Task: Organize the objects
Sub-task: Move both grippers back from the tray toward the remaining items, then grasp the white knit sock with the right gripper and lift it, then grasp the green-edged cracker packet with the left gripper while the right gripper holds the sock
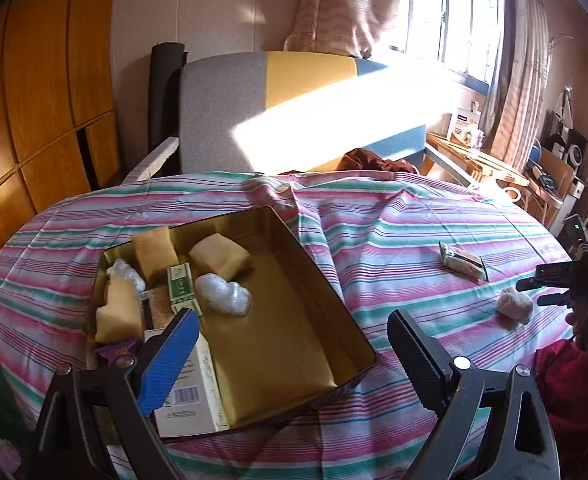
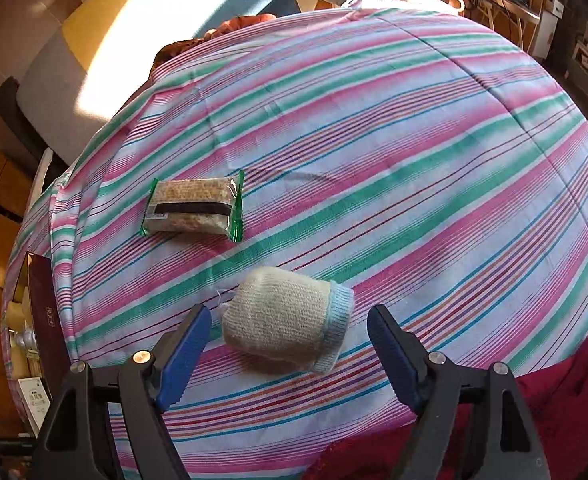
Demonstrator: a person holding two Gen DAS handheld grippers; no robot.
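A gold tin box (image 1: 318, 280) lies on the striped cloth and holds yellow sponges (image 1: 219, 256), a green carton (image 1: 182, 286), a white plastic wad (image 1: 224, 293) and a white box (image 1: 192, 394). My left gripper (image 1: 294, 332) is open and empty above the tin's near side. A rolled cream sock (image 2: 286, 322) lies between the fingers of my right gripper (image 2: 290, 320), which is open around it. The sock (image 1: 515, 306) and right gripper (image 1: 542, 292) also show in the left wrist view. A wrapped snack bar (image 2: 194, 208) lies beyond the sock, also seen in the left wrist view (image 1: 464, 262).
The striped cloth (image 2: 414, 140) covers a round table. A grey, yellow and blue sofa (image 1: 270, 108) stands behind it. A red garment (image 2: 554, 420) lies at the near right edge. Wooden shelves with clutter (image 1: 494, 160) stand at the right.
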